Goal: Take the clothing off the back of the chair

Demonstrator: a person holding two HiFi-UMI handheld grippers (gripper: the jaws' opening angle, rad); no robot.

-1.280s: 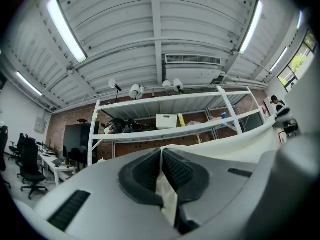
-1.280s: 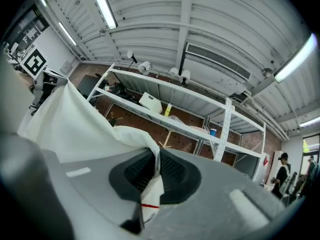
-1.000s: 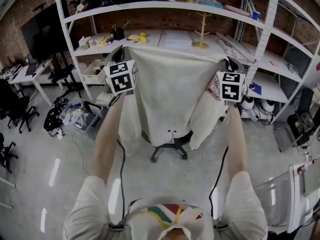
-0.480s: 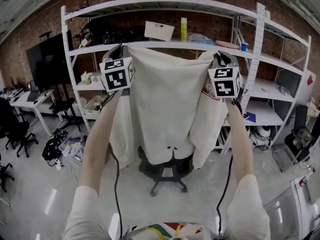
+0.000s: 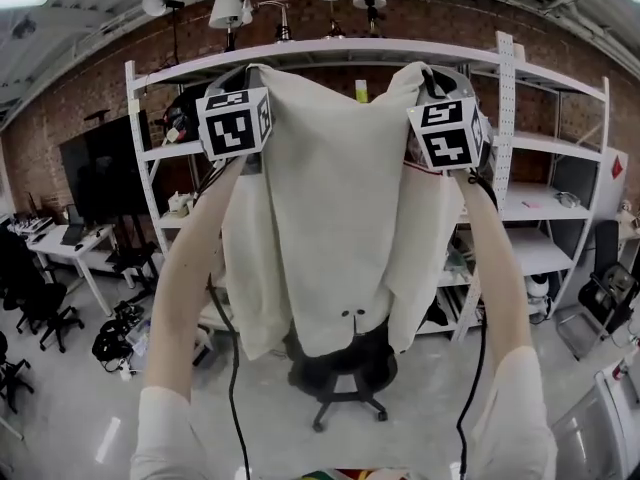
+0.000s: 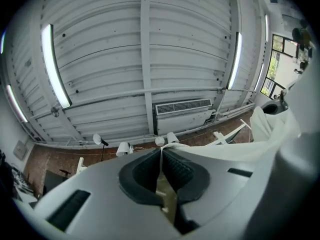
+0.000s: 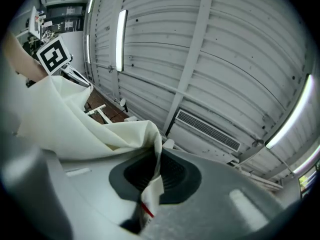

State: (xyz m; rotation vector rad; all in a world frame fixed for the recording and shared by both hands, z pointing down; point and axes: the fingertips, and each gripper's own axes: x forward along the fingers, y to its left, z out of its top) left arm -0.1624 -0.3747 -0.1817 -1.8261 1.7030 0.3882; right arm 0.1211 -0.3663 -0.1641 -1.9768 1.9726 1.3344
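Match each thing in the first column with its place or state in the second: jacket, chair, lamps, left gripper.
Column one:
1 jacket
2 chair
3 lamps
4 left gripper

Column two:
A on top of the shelf rack
B shut on the jacket's edge
C held up high, white
D on the floor, black

Pairs: 1-C, 2-D, 3-A, 4-B.
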